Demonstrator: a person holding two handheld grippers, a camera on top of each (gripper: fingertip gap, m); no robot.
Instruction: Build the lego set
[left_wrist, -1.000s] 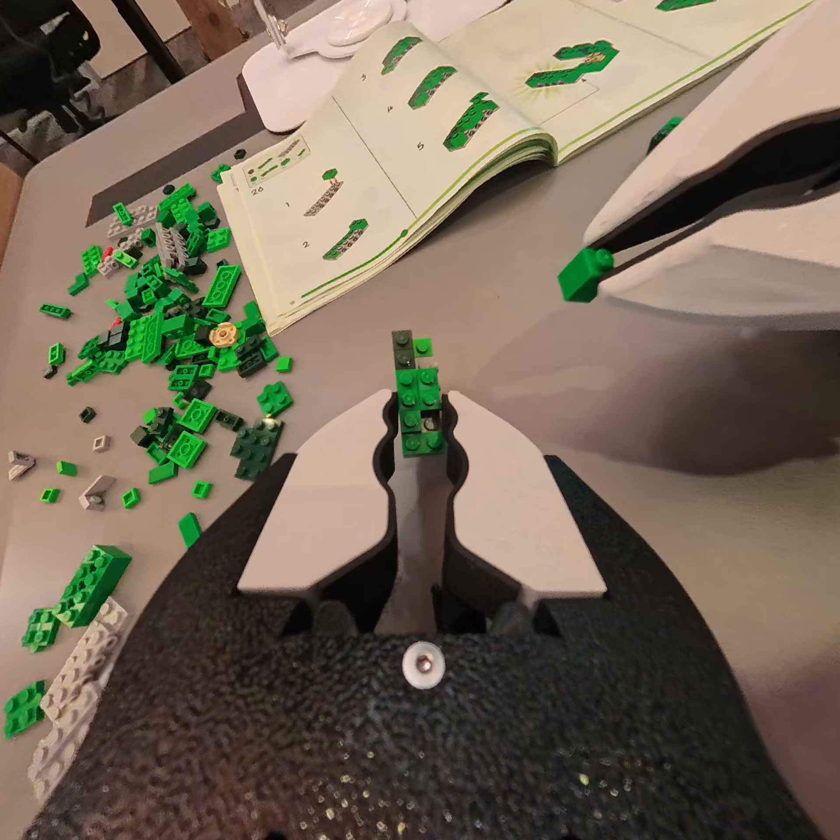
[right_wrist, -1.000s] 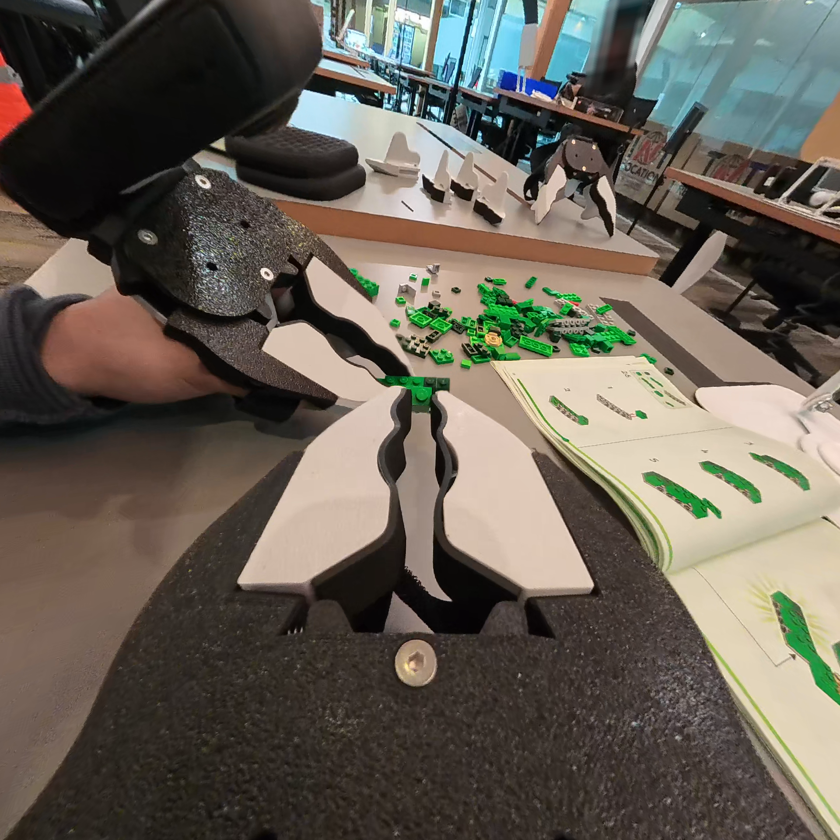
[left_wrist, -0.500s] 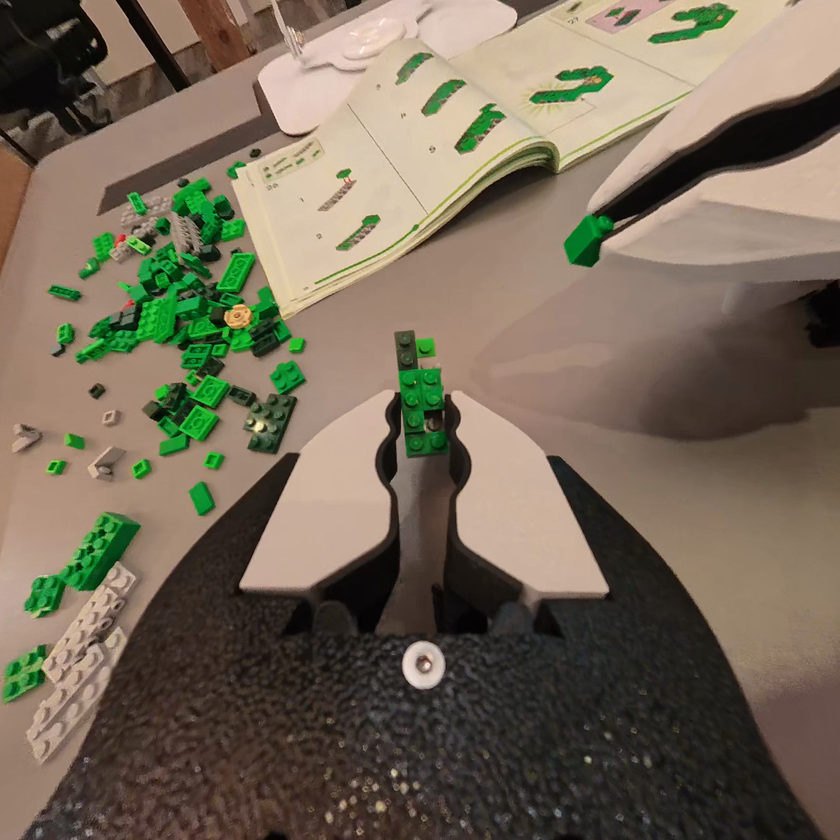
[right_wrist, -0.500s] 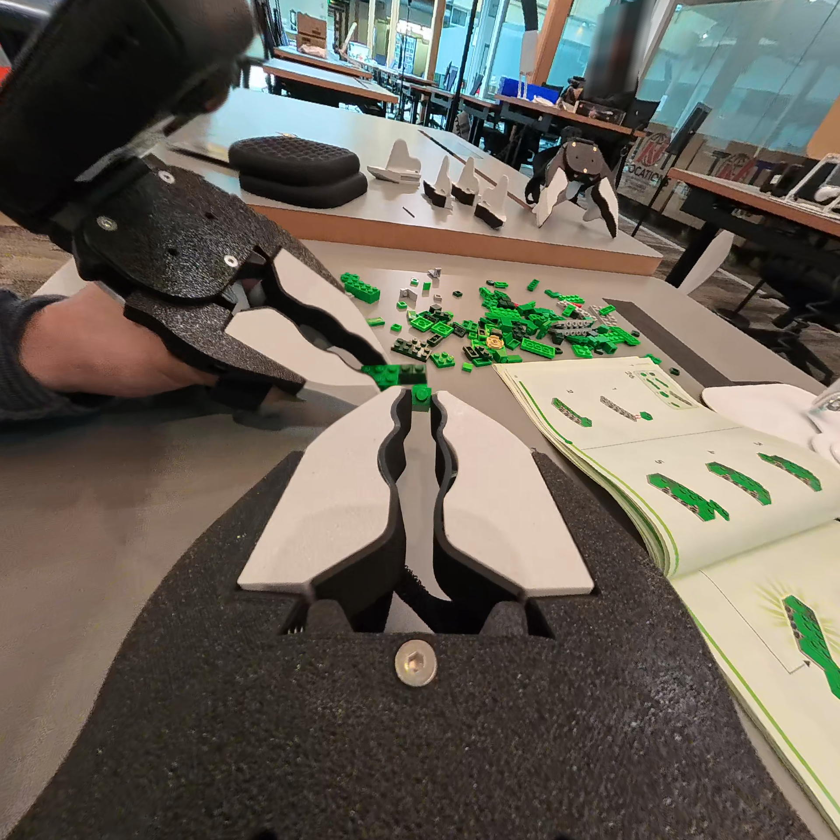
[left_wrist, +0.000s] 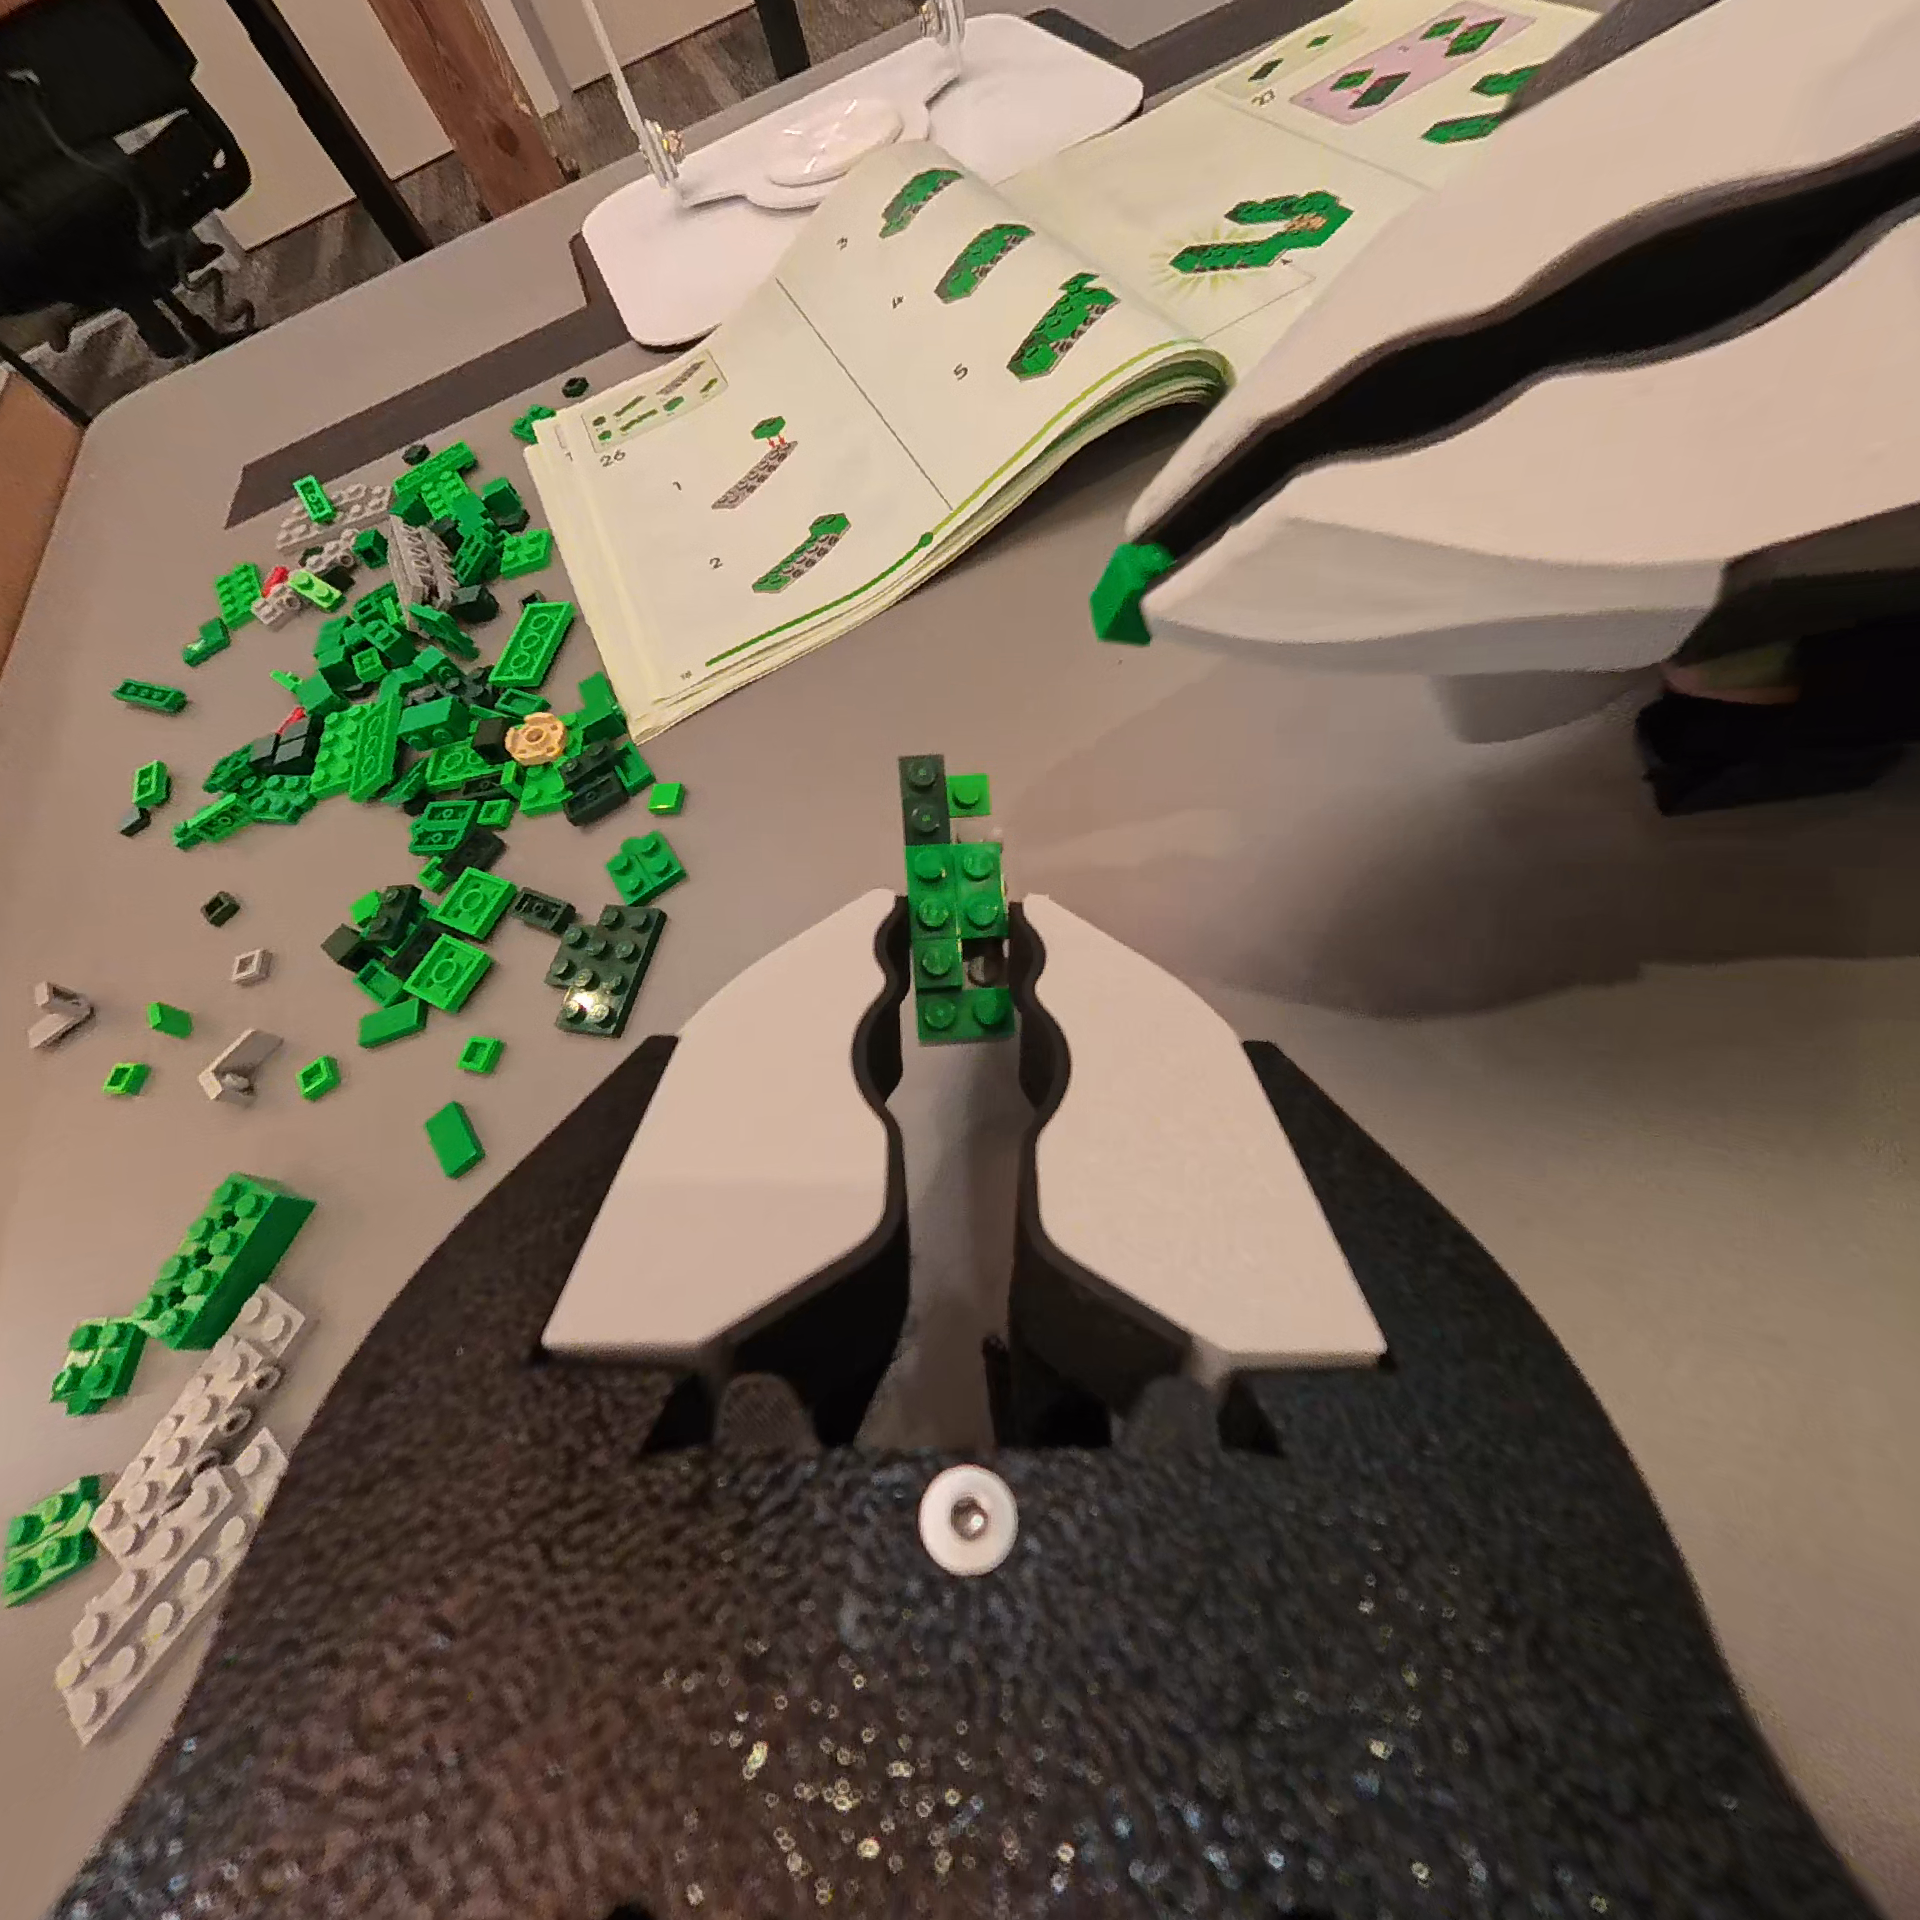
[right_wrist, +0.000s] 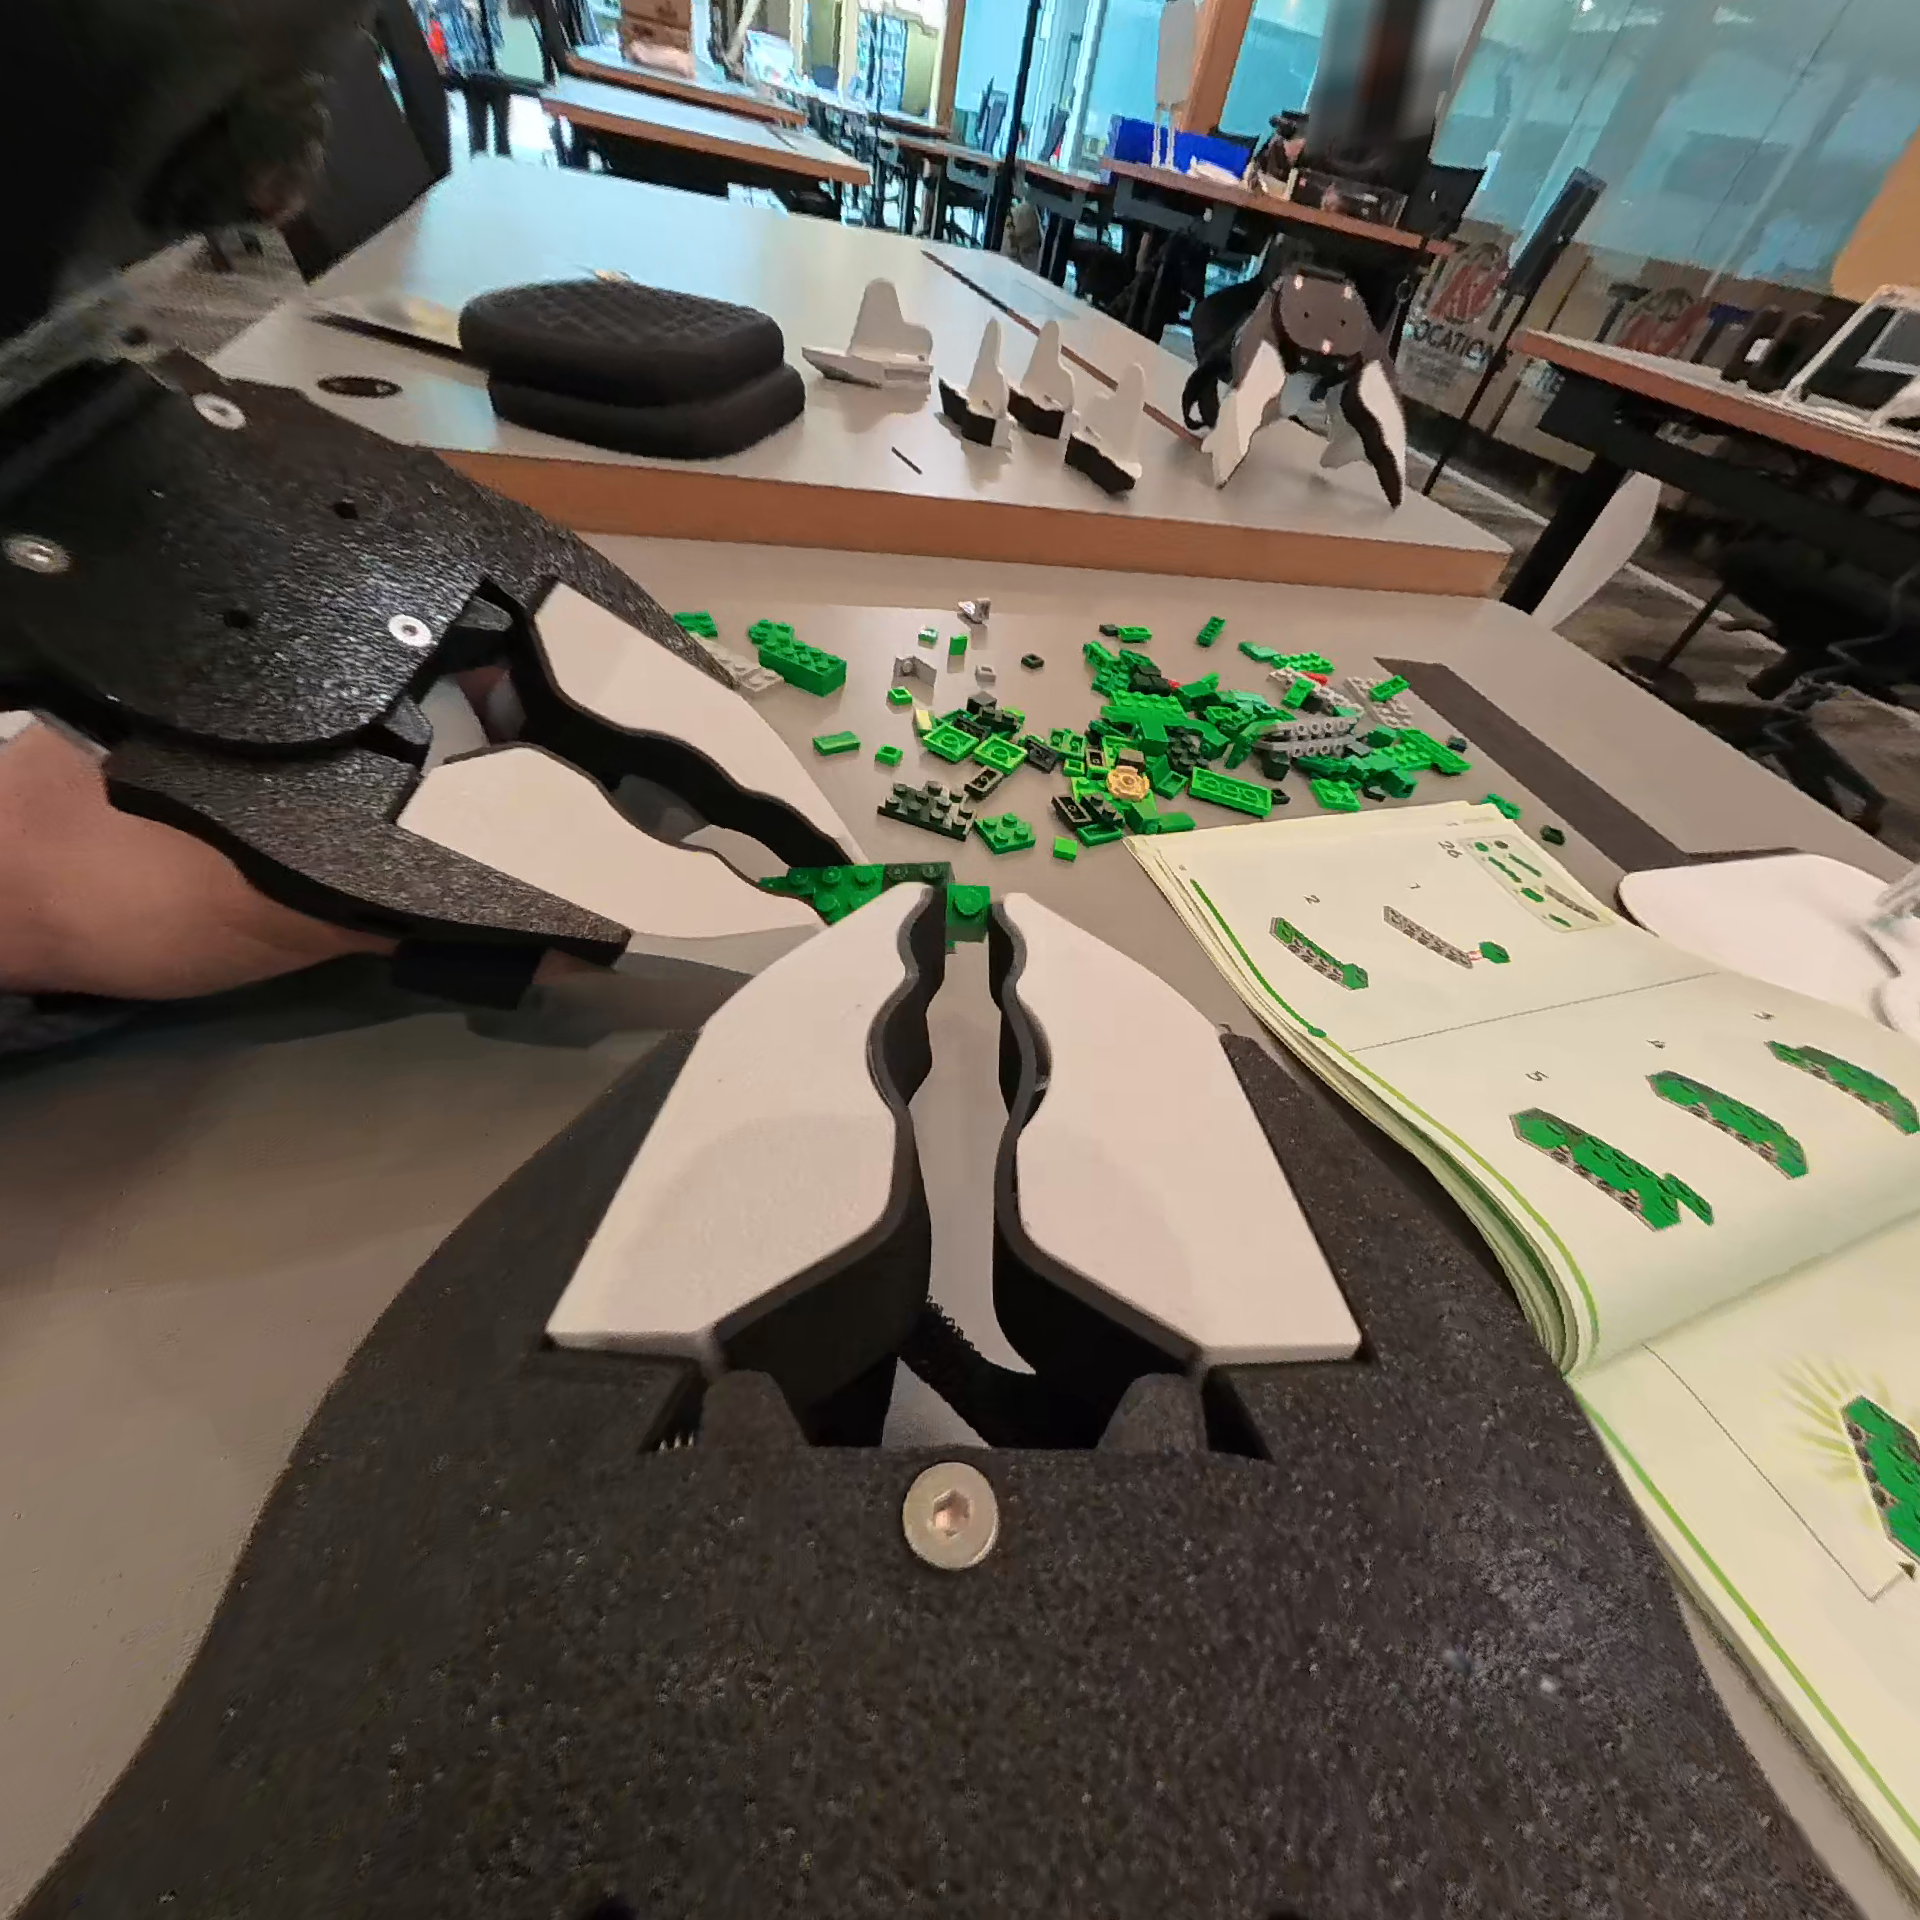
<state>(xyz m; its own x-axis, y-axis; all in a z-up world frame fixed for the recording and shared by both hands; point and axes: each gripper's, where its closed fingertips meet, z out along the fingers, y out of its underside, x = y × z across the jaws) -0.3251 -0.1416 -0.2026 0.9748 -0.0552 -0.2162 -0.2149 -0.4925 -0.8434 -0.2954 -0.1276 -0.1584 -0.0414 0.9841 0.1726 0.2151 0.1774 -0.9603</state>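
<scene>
My left gripper (left_wrist: 958, 914) is shut on a small green lego assembly (left_wrist: 954, 904), a strip of bright and dark green plates that sticks out past the fingertips above the grey table. In the right wrist view the assembly (right_wrist: 847, 883) shows at the left gripper's (right_wrist: 821, 883) tips. My right gripper (right_wrist: 966, 904) is shut on a small bright green brick (right_wrist: 968, 902), held just right of the assembly's end. In the left wrist view that brick (left_wrist: 1124, 606) sits at the right gripper's (left_wrist: 1153, 582) tips, up and to the right of the assembly, apart from it.
A pile of loose green and grey lego pieces (left_wrist: 416, 717) lies at the left. An open instruction booklet (left_wrist: 935, 384) lies behind. A white stand base (left_wrist: 862, 156) sits beyond it. Grey plates and a green brick (left_wrist: 208, 1268) lie near left. Another table with spare gripper parts (right_wrist: 1039, 405) stands behind. My hands' fingertips stand some 6 cm from each other.
The right gripper with its small green brick has shifted down and closer to the assembly's end. The left gripper keeps its hold on the assembly and has drawn back slightly.
</scene>
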